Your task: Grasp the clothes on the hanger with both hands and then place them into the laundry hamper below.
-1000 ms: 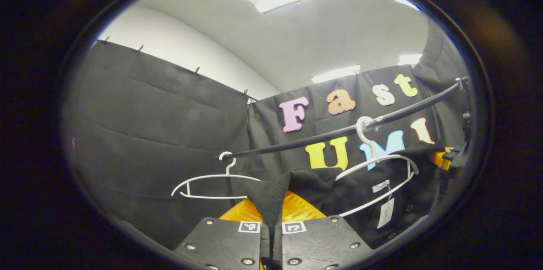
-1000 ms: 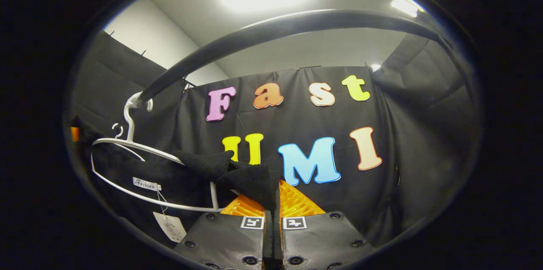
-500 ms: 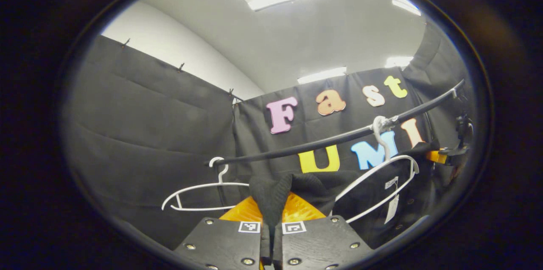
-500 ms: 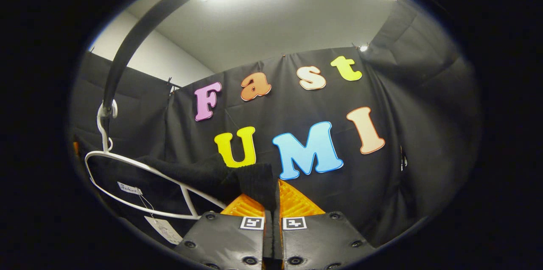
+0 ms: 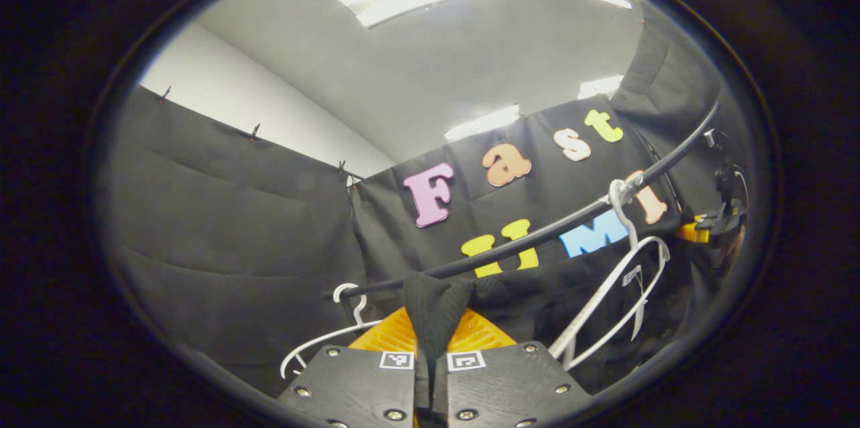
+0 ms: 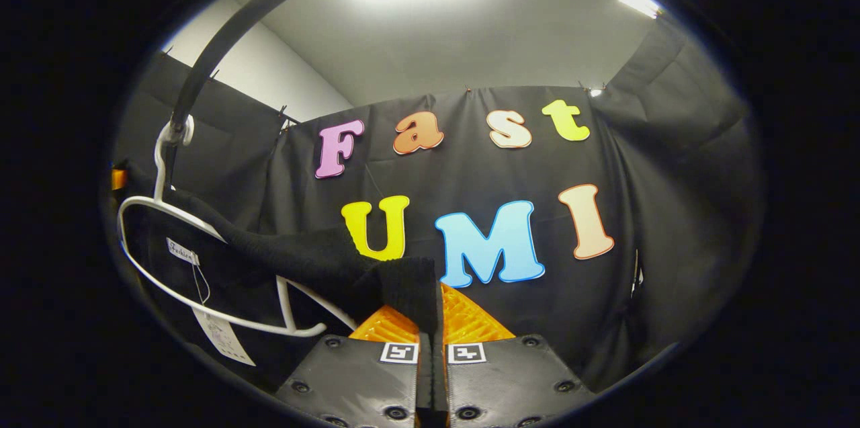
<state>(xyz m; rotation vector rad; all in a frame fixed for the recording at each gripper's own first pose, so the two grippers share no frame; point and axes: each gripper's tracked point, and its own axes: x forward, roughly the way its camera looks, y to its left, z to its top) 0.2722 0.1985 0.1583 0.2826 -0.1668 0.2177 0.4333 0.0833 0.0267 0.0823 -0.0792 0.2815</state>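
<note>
Both the left gripper (image 5: 430, 354) and right gripper (image 6: 430, 340) are clenched on the black knitted garment (image 6: 403, 283), which rises between each one's fingers.

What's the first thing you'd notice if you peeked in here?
A black knitted garment stretches from a white plastic hanger at the left of the right gripper view into the right gripper, which is pinched shut on it. The left gripper pinches another fold, under a black rail.

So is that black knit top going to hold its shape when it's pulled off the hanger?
Probably not: the black knit top sags between white hanger and right gripper. Its ribbed knit likely grips rather than slips.
</note>
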